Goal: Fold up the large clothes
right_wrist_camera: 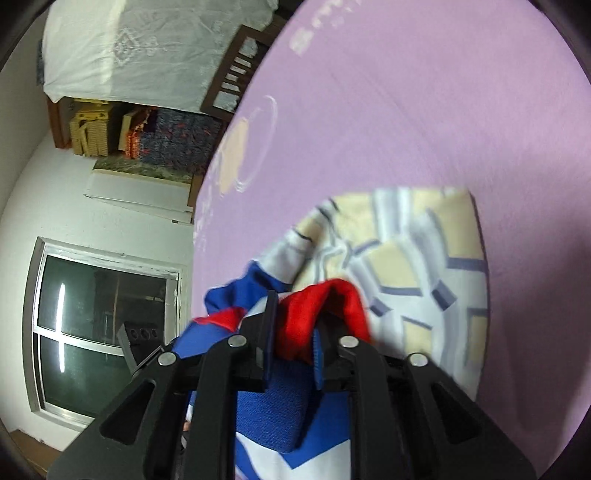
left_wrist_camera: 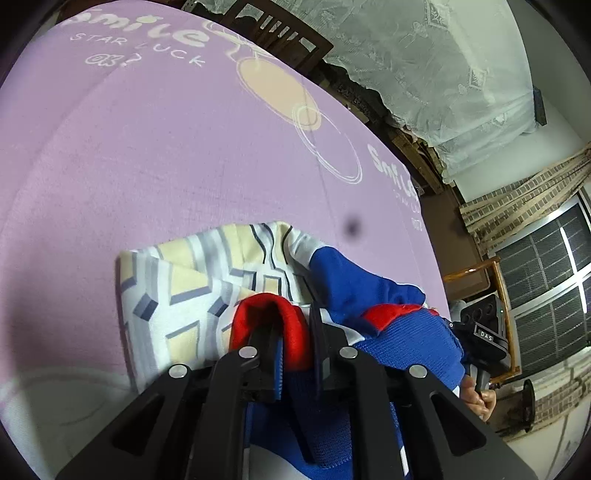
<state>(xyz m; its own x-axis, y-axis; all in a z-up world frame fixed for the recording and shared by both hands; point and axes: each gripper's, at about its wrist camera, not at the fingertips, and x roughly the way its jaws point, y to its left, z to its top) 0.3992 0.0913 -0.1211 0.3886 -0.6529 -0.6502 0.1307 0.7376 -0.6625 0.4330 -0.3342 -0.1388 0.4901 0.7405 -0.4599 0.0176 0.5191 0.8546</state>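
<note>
A red, white and blue knit garment point(left_wrist_camera: 406, 332) hangs bunched between both grippers above a lilac bed sheet point(left_wrist_camera: 166, 166). My left gripper point(left_wrist_camera: 291, 332) is shut on the garment's red edge, with blue knit running down between its fingers. In the right wrist view my right gripper point(right_wrist_camera: 295, 321) is likewise shut on the garment point(right_wrist_camera: 273, 398), its pads pinching a red fold. Under the garment lies a folded cloth point(left_wrist_camera: 184, 291) with a cream, white and grey geometric print, also seen as the folded cloth point(right_wrist_camera: 424, 266) on the sheet point(right_wrist_camera: 424, 110).
The other hand-held gripper point(left_wrist_camera: 484, 332) and a hand show at the left view's right edge. A dark wooden headboard point(left_wrist_camera: 280, 33) and lace curtain point(left_wrist_camera: 443, 74) stand beyond the bed. A window point(right_wrist_camera: 103, 325) and stacked boxes point(right_wrist_camera: 92, 129) line the wall.
</note>
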